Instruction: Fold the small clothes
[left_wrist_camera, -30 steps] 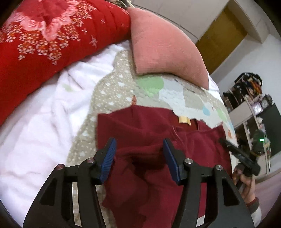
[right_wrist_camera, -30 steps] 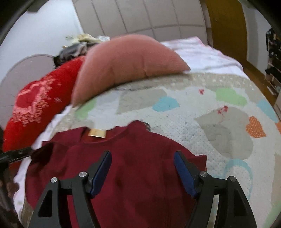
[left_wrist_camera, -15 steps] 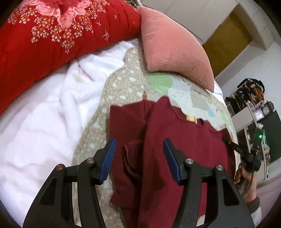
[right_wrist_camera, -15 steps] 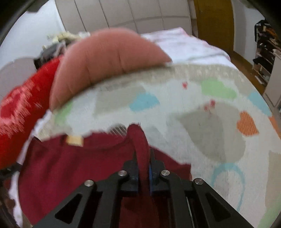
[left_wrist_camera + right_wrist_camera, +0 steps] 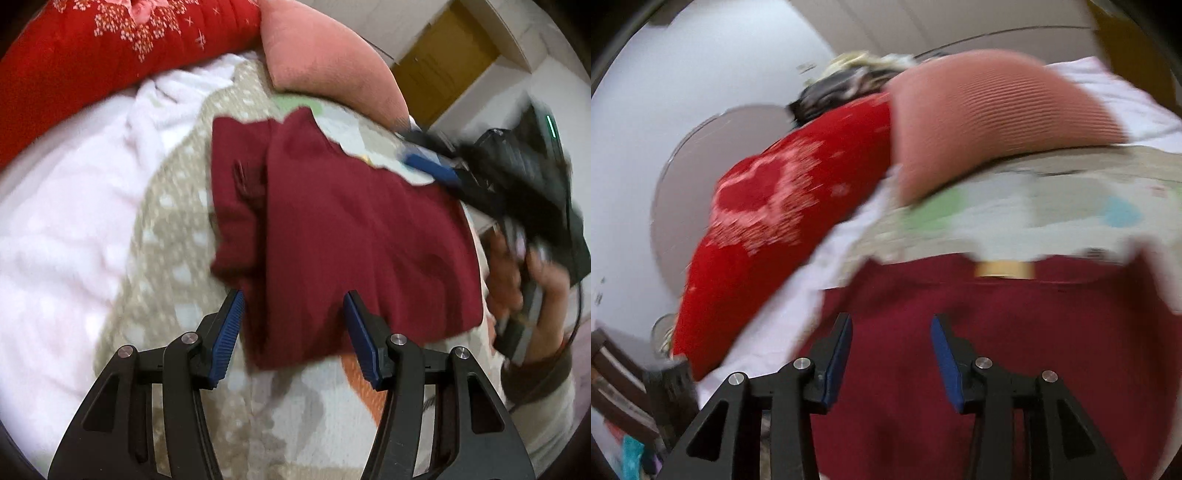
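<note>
A: What is the state of each tool?

B: The left tool (image 5: 293, 325) stands wide with nothing between its pads. The right tool (image 5: 891, 354) also stands apart and empty, hovering above the garment.

A: Where is the garment?

B: The dark red shirt (image 5: 351, 236) lies on the patterned quilt (image 5: 170, 229) of the bed, directly ahead of the left tool, with its near hem just past the fingertips. In the right view the shirt (image 5: 1015, 332) spreads under and ahead of the tool, its tan neck label (image 5: 1003, 268) at the far edge.

A: How does it look?

B: One side panel is already laid over the body, and a loose sleeve bunches on the left of that fold. The fabric looks soft and limp. Both views are blurred, so finer creases cannot be judged.

A: How should the next fold be made?

B: Likely procedure: pinch one layer edge only, lift low, carry it across, and release flat. Tuck the bunched sleeve first.
</note>
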`<action>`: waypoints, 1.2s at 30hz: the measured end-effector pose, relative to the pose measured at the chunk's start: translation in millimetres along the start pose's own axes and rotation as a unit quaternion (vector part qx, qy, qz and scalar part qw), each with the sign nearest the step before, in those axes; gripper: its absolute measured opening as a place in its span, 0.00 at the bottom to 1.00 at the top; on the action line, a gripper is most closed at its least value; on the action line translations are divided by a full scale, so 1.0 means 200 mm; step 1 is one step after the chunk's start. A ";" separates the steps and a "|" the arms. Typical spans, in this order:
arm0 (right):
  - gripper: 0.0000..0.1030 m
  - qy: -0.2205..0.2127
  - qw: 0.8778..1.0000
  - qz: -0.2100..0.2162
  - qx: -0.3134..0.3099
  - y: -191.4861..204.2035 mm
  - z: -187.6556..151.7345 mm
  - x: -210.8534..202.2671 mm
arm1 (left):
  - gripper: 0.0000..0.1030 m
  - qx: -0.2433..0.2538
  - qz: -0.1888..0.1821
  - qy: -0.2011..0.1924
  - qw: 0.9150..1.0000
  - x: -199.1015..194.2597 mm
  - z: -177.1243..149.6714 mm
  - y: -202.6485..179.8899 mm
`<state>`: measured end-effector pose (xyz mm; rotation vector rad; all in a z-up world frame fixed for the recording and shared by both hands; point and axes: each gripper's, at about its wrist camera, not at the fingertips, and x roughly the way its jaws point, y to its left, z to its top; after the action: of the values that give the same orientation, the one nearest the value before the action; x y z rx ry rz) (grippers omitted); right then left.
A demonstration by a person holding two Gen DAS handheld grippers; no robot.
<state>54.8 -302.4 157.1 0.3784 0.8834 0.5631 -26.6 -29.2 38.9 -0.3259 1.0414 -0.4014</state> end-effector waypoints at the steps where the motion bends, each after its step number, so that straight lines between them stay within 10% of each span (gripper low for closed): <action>1: 0.41 0.015 1.000 0.008 -0.010 0.09 0.01 0.10 | 0.54 0.003 0.000 0.005 1.000 0.01 -0.02 0.00; 8: 0.32 0.101 0.994 -0.014 -0.031 0.32 -0.03 0.60 | 0.36 0.049 0.030 0.008 0.998 0.08 -0.04 0.03; 13: 0.29 0.093 0.996 -0.013 -0.006 0.30 -0.03 0.82 | 0.27 0.002 -0.014 0.025 1.000 0.09 0.02 0.14; 18: 0.29 0.087 0.993 0.073 0.020 0.26 0.00 0.65 | 0.27 0.016 0.001 0.015 1.000 0.04 0.01 0.11; 30: 0.33 0.046 0.992 -0.087 -0.077 0.13 -0.49 0.07 | 0.27 0.003 0.006 0.000 1.000 0.00 0.01 0.05; 36: 0.36 0.016 0.996 -0.083 -0.038 0.00 -0.52 -0.17 | 0.27 0.029 0.052 -0.026 0.998 -0.04 0.02 -0.08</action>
<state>-45.6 -313.9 117.7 0.2250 0.9123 0.4479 -28.4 -39.1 53.7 -0.2280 0.9902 -0.3278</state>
